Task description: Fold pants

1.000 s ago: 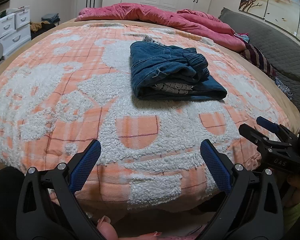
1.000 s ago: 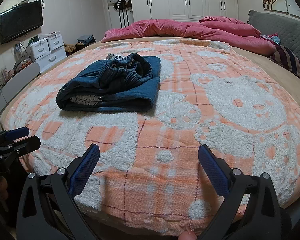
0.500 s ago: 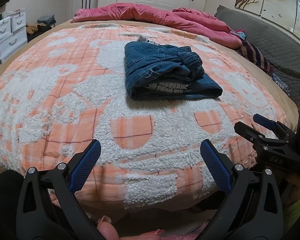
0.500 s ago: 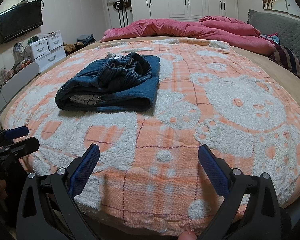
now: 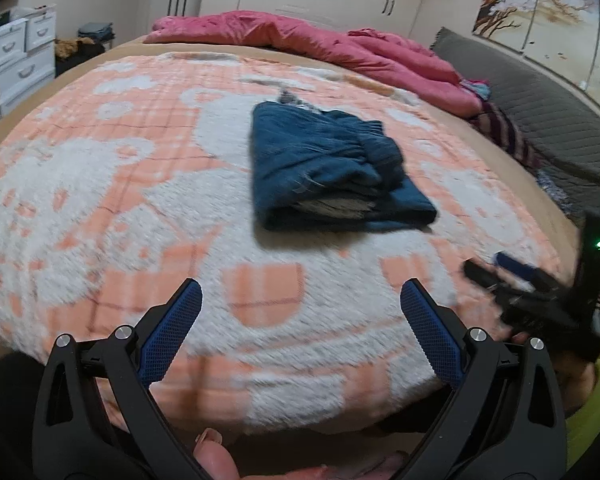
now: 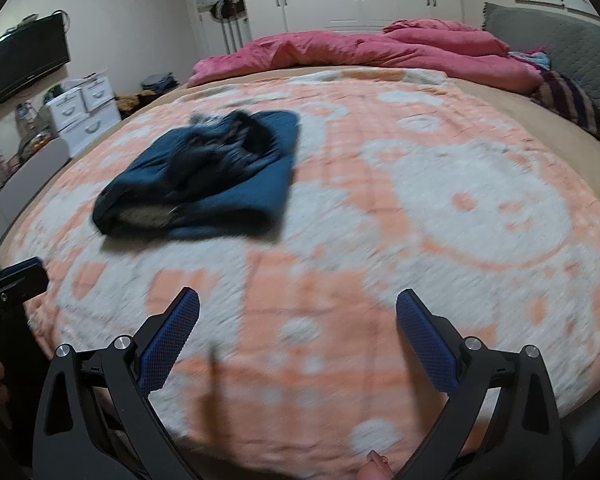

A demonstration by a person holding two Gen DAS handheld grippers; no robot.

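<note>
The dark blue pants (image 5: 332,172) lie folded in a compact bundle on the orange and white blanket (image 5: 120,200), with a pale inner layer showing at the near edge. They also show in the right wrist view (image 6: 204,184), left of centre. My left gripper (image 5: 300,320) is open and empty, held near the bed's front edge, well short of the pants. My right gripper (image 6: 298,328) is open and empty, also near the front edge. The right gripper shows at the right of the left wrist view (image 5: 512,280). The left gripper shows at the left edge of the right wrist view (image 6: 12,280).
A crumpled pink duvet (image 5: 320,44) lies along the bed's far side. A grey headboard (image 5: 548,120) and striped cloth (image 5: 508,136) are at the right. White drawers (image 6: 84,112) and a wall TV (image 6: 24,64) stand left of the bed.
Both grippers have moved, blurring the views, and the pants now sit lower in both. Both stay open, and the pants have not moved.
</note>
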